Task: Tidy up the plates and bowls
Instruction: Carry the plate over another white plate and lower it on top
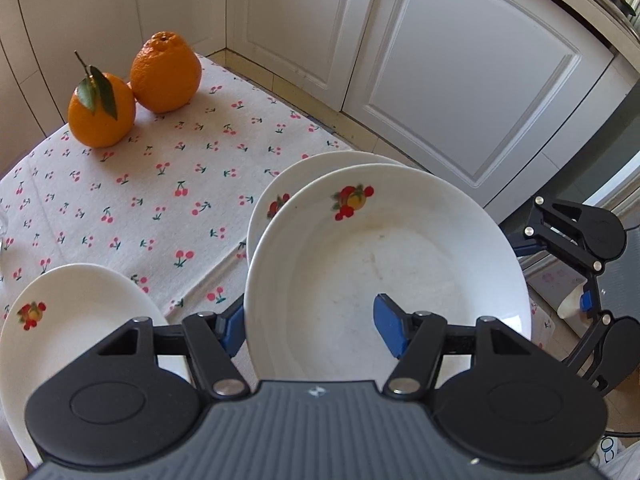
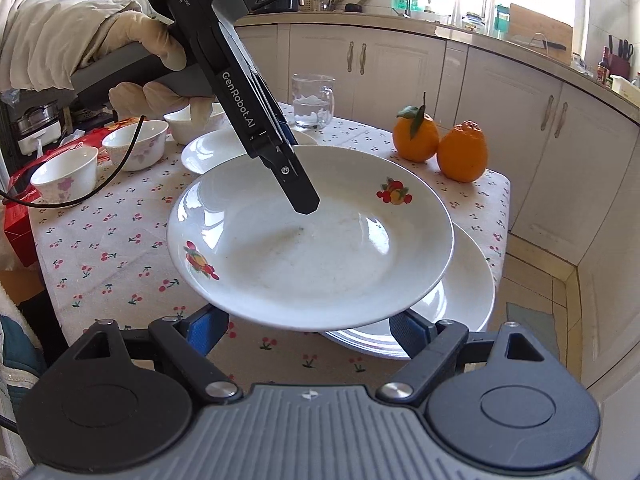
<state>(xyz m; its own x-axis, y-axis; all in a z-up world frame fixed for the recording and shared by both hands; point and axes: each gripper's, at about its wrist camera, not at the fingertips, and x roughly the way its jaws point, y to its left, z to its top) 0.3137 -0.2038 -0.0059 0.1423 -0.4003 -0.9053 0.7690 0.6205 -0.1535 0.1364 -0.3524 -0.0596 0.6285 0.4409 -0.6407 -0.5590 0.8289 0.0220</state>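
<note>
A: White plate with fruit print, carried by left gripper; fingers clamped on its rim; it hangs above a second plate lying on the desk.

B: Stacking begun, then; what is left?

A: Third plate still apart on the cloth; three bowls loose at the far side, possibly more hidden; right gripper empty, fingers apart, near the lower plate's edge.

A white fruit-printed plate hangs tilted above another plate on the cloth.
</note>
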